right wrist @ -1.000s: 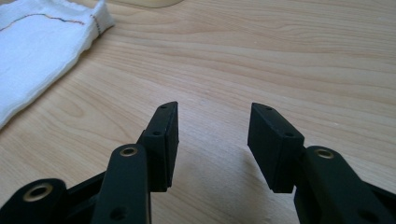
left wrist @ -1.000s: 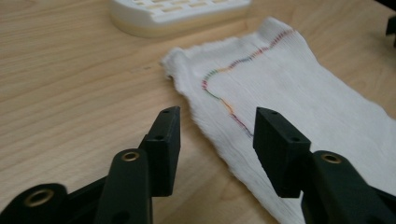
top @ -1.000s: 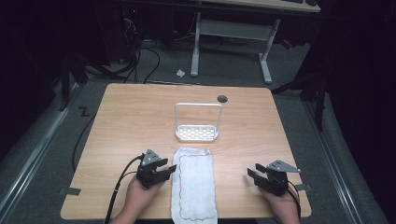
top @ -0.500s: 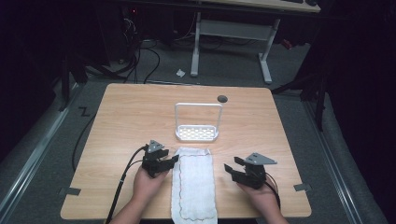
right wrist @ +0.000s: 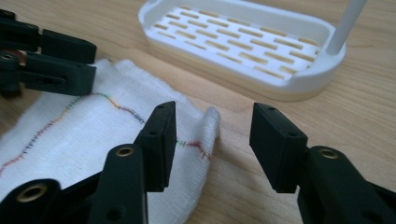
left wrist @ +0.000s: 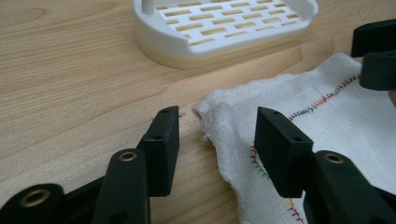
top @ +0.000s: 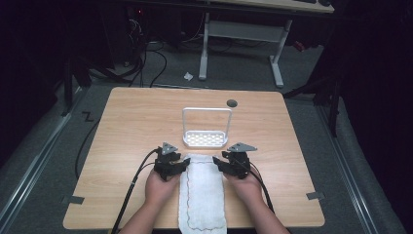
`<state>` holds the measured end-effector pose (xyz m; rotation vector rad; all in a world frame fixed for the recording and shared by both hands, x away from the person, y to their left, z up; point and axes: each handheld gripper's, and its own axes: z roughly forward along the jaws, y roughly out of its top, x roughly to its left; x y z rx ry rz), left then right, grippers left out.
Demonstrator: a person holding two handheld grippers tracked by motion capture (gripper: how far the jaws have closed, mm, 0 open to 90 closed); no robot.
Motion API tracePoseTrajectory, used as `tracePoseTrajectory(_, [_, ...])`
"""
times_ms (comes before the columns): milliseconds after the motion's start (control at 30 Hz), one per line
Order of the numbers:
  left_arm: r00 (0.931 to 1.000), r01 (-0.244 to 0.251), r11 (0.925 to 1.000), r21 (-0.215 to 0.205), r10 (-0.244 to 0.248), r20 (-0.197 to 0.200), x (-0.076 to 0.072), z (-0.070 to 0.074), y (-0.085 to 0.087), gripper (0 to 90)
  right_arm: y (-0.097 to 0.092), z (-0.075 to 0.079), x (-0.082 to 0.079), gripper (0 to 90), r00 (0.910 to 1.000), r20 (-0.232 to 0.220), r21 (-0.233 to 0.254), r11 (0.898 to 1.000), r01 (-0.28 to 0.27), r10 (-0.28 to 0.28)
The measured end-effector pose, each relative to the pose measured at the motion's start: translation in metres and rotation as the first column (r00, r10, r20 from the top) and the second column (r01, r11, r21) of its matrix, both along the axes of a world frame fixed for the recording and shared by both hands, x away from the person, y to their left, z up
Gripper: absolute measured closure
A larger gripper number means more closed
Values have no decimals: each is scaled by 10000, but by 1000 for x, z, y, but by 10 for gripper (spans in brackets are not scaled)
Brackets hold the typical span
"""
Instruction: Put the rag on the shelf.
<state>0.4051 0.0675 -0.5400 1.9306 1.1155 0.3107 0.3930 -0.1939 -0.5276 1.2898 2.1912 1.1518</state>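
A white cloth (top: 202, 195) with coloured stitching lies lengthwise at the table's near edge. My left gripper (top: 183, 164) sits at its far left corner and my right gripper (top: 218, 164) at its far right corner. In the left gripper view the jaws of the left gripper (left wrist: 217, 125) straddle the raised cloth (left wrist: 327, 107) corner without pressing it. In the right gripper view the jaws of the right gripper (right wrist: 212, 122) stand around the other corner of the cloth (right wrist: 93, 126), also apart from it. Both pairs of jaws have just been closing. Each gripper view also shows the opposite gripper, the right gripper (left wrist: 376, 56) and the left gripper (right wrist: 56, 60).
A white slotted rack (top: 206, 139) with a hoop handle stands just beyond the cloth, close ahead of both grippers (left wrist: 224, 23) (right wrist: 243, 42). A dark round hole (top: 232, 103) is in the wooden table (top: 136, 122) farther back. Cables trail from the grippers off the near edge.
My right hand has moved left to the cloth's far right corner. The left hand has edged right to the far left corner. Both pairs of jaws are narrower than half a second ago.
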Motion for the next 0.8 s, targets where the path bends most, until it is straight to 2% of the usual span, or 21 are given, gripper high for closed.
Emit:
tracePoseTrajectory(67, [10000, -58, 9998, 165, 57, 82, -1, 0, -2, 573, 0, -5, 2, 534, 9998, -222, -171, 9999, 8, -12])
tracePoseTrajectory(167, [9999, -103, 9998, 189, 102, 70, 0, 0, -3, 651, 3, -9, 4, 548, 9991, -413, -57, 10000, -78, 76])
tracePoseTrajectory(200, [9997, -262, 9996, 74, 262, -20, 1, 0, -3, 672, 4, -10, 5, 564, 9990, -425, -56, 9999, -103, 101])
tracePoseTrajectory(400, [9999, -98, 9999, 126, 98, -24, 1, 0, -5, 756, 6, -11, 5, 605, 9990, -447, -35, 10000, -2, 1])
tracePoseTrajectory(433, [9999, -113, 9999, 21, 113, -121, 1, 0, -6, 780, 8, -11, 4, 649, 9992, -412, -144, 9999, -3, -3])
tracePoseTrajectory(467, [9999, -113, 9999, 21, 113, -121, 1, 0, -6, 789, 8, -11, 4, 649, 9992, -412, -144, 9999, -3, -3])
tracePoseTrajectory(533, [9999, -129, 9999, 92, 129, -90, 0, 0, -8, 803, 12, -11, 2, 726, 9995, -329, -292, 9996, -33, 23])
tracePoseTrajectory(600, [9998, -138, 9999, 25, 138, -148, 0, -1, -7, 812, 14, -11, 0, 759, 9996, -261, -398, 9992, -56, 45])
tracePoseTrajectory(667, [9996, -192, 9998, -25, 191, -184, 0, -1, -8, 822, 14, -11, 0, 776, 9996, -290, -334, 9994, -45, 35])
tracePoseTrajectory(700, [9994, -325, 9995, 50, 326, -130, -2, -1, -10, 831, 14, -11, 0, 784, 9990, -453, -137, 9999, 58, -64])
tracePoseTrajectory(800, [9992, -373, 9992, 104, 374, -104, -3, 0, -11, 835, 15, -11, -1, 793, 9989, -447, -105, 9998, 155, -159])
